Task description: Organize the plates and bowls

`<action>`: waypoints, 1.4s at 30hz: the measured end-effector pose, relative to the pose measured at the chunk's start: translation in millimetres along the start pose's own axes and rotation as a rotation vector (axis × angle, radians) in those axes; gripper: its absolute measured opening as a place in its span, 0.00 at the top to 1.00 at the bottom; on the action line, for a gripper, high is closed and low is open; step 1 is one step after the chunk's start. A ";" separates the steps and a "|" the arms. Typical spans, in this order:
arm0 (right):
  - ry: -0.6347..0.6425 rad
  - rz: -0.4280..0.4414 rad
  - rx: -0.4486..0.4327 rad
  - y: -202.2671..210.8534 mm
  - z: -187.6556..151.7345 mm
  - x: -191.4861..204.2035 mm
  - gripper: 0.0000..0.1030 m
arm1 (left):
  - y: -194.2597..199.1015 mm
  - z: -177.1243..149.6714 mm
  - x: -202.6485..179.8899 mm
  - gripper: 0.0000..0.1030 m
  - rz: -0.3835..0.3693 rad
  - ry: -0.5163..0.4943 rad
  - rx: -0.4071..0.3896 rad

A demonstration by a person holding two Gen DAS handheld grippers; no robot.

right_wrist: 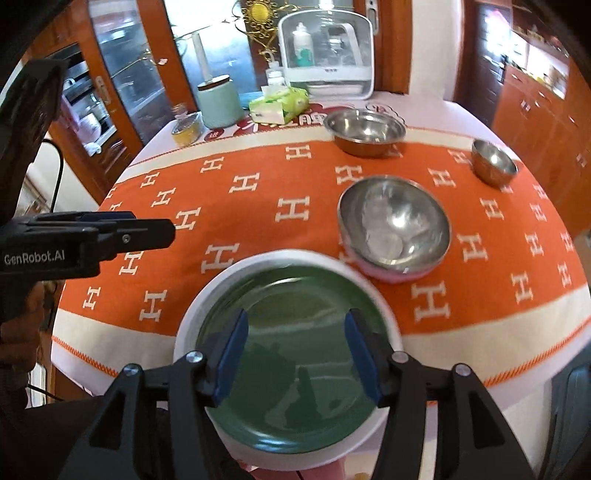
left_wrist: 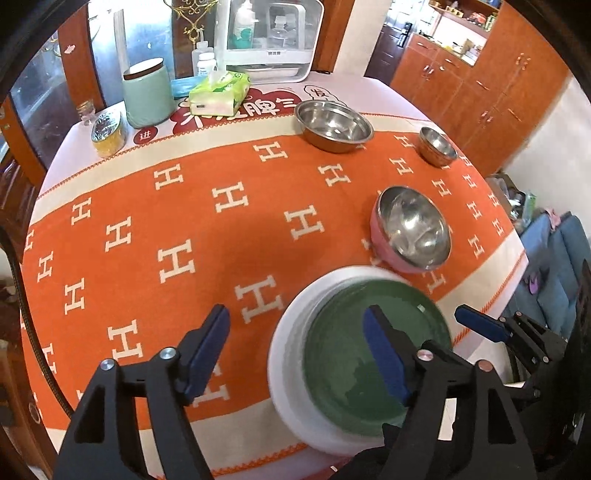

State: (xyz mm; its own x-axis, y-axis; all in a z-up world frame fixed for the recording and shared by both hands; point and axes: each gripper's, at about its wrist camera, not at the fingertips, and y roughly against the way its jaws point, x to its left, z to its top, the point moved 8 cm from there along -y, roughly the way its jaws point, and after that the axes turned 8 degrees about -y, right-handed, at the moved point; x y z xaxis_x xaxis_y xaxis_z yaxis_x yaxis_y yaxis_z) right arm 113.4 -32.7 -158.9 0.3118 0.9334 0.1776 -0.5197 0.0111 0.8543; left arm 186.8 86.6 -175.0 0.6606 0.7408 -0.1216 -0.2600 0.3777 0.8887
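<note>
Beside the pink bowl [right_wrist: 394, 229] (two steel bowls [right_wrist: 365, 130] beyond), both grippers [right_wrist: 295, 354] hover released over the green plate [right_wrist: 295, 295].

An orange cloth [left_wrist: 207, 229] patterned with white H's covers the bench. At its far edge stand a mint canister [left_wrist: 147, 94], a tissue pack [left_wrist: 219, 92], a yellow tin [left_wrist: 108, 134] and a white appliance [left_wrist: 271, 35]. Wooden cabinets [left_wrist: 480, 85] line the right wall.

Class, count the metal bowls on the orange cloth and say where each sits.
3. The pink-sided bowl sits just beyond the stacked plates. The wide steel bowl is at the cloth's far edge. The small bowl is far right. None looks hidden.
</note>
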 end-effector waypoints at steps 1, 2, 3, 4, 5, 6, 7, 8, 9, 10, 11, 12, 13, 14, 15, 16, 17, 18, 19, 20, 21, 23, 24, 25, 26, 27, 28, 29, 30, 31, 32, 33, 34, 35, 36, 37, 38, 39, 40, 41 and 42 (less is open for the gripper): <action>0.007 0.007 -0.004 1.6 4.3 -4.6 0.47 | -1.0 4.8 -4.3 0.28 0.005 0.005 0.001; 0.013 0.013 -0.009 3.5 8.9 -9.5 0.47 | -1.6 9.6 -9.5 0.27 0.011 0.011 0.001; 0.019 0.020 -0.016 5.5 14.5 -15.3 0.47 | -2.3 15.0 -15.1 0.27 0.016 0.019 0.000; 0.022 0.025 -0.021 6.7 19.2 -20.8 0.46 | -2.7 19.2 -19.9 0.27 0.019 0.025 -0.002; 0.026 0.031 -0.030 8.7 25.4 -28.5 0.46 | -3.7 25.2 -25.3 0.27 0.023 0.030 -0.005; 0.028 0.035 -0.035 9.7 29.1 -33.5 0.46 | -4.9 31.4 -30.7 0.26 0.028 0.036 -0.007; 0.030 0.040 -0.042 10.8 34.7 -40.8 0.46 | -6.3 36.9 -35.4 0.25 0.032 0.041 -0.009; 0.033 0.045 -0.047 11.5 38.5 -47.0 0.45 | -7.7 42.9 -40.4 0.25 0.037 0.047 -0.011; 0.036 0.050 -0.053 12.1 43.2 -53.7 0.45 | -9.1 48.8 -45.1 0.25 0.043 0.053 -0.012; 0.041 0.054 -0.060 12.6 48.5 -60.5 0.44 | -10.9 55.5 -50.0 0.25 0.049 0.061 -0.012; 0.046 0.058 -0.068 12.9 54.7 -68.0 0.44 | -12.3 60.8 -53.7 0.25 0.054 0.065 -0.012; 0.049 0.061 -0.073 13.1 58.8 -72.9 0.43 | -13.9 67.1 -58.3 0.24 0.061 0.070 -0.011; 0.055 0.065 -0.078 13.1 65.0 -79.3 0.42 | -15.6 71.3 -62.1 0.24 0.071 0.070 -0.005; 0.059 0.067 -0.080 13.0 69.8 -83.9 0.42 | -17.9 76.1 -66.0 0.24 0.086 0.067 0.012; 0.064 0.070 -0.083 13.3 76.4 -89.1 0.42 | -18.9 80.5 -70.3 0.24 0.098 0.062 0.024; 0.070 0.076 -0.090 14.1 83.6 -94.1 0.42 | -19.2 84.8 -73.8 0.24 0.106 0.058 0.026; 0.073 0.081 -0.096 15.2 88.8 -97.6 0.42 | -18.8 90.6 -78.2 0.24 0.109 0.056 0.022; 0.079 0.087 -0.104 16.0 95.8 -101.3 0.42 | -18.3 96.1 -82.0 0.24 0.110 0.058 0.018; 0.086 0.091 -0.112 16.5 102.7 -104.6 0.42 | -17.9 100.6 -84.6 0.24 0.111 0.062 0.015; 0.093 0.091 -0.121 16.6 109.8 -107.8 0.42 | -17.3 106.7 -87.9 0.24 0.114 0.067 0.011; 0.100 0.092 -0.130 17.1 116.9 -110.6 0.42 | -17.3 110.8 -89.1 0.24 0.119 0.070 0.010; 0.114 0.096 -0.146 17.1 131.4 -115.7 0.42 | -17.9 119.4 -89.8 0.24 0.138 0.077 0.013; 0.122 0.101 -0.157 17.7 140.1 -118.1 0.42 | -18.3 124.0 -89.4 0.24 0.149 0.081 0.014; 0.128 0.105 -0.165 17.8 146.2 -119.5 0.41 | -19.1 128.2 -88.6 0.24 0.157 0.086 0.015; 0.134 0.108 -0.176 17.6 153.9 -121.4 0.41 | -20.3 133.1 -87.3 0.24 0.164 0.093 0.016; 0.139 0.108 -0.182 17.7 159.7 -122.1 0.41 | -21.9 137.8 -85.5 0.24 0.171 0.100 0.018; 0.144 0.105 -0.190 17.7 166.1 -123.4 0.41 | -23.2 141.8 -82.9 0.24 0.177 0.110 0.020; 0.150 0.099 -0.201 17.8 173.8 -124.4 0.41 | -24.9 146.6 -80.6 0.24 0.186 0.121 0.024; 0.155 0.094 -0.212 17.5 181.8 -126.1 0.41 | -26.8 151.7 -77.8 0.24 0.195 0.133 0.030; 0.162 0.093 -0.222 17.7 189.2 -127.0 0.41 | -28.6 156.0 -75.4 0.24 0.200 0.142 0.034; 0.169 0.096 -0.231 17.9 195.8 -127.7 0.40 | -30.3 162.0 -72.3 0.24 0.206 0.154 0.037; 0.177 0.098 -0.242 17.6 203.9 -128.6 0.40 | -31.3 166.5 -69.6 0.24 0.210 0.162 0.038; 0.181 0.097 -0.252 17.1 211.8 -130.2 0.40 | -31.8 171.1 -67.3 0.24 0.216 0.170 0.037; 0.181 0.096 -0.258 16.2 217.5 -131.6 0.40 | -32.5 176.2 -64.1 0.24 0.225 0.180 0.036; 0.177 0.094 -0.266 13.8 226.5 -134.1 0.39 | -33.8 181.3 -61.4 0.24 0.229 0.190 0.036; 0.173 0.095 -0.268 11.8 232.0 -135.7 0.38 | -35.6 185.6 -59.1 0.24 0.227 0.199 0.038; 0.168 0.097 -0.270 9.2 237.4 -137.2 0.38 | -38.1 189.6 -56.6 0.24 0.223 0.212 0.044; 0.164 0.099 -0.269 6.2 243.0 -139.1 0.37 | -40.5 193.2 -54.2 0.24 0.222 0.226 0.050; 0.161 0.101 -0.269 2.9 248.5 -140.8 0.37 | -42.8 196.8 -51.6 0.24 0.222 0.241 0.057; 0.159 0.103 -0.269 -0.4 252.8 -141.8 0.37 | -44.4 199.2 -50.2 0.24 0.222 0.249 0.059; 0.153 0.107 -0.271 -4.4 257.8 -143.7 0.37 | -46.2 201.5 -49.0 0.24 0.221 0.257 0.060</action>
State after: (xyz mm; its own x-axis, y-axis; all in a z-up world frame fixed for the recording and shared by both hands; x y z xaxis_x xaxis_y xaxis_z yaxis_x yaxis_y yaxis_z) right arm 275.9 -259.4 -62.2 0.1318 0.9772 0.1664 -0.7419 -0.0141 0.6703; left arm 308.3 -79.1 -121.0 0.3917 0.9198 -0.0233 -0.3302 0.1642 0.9295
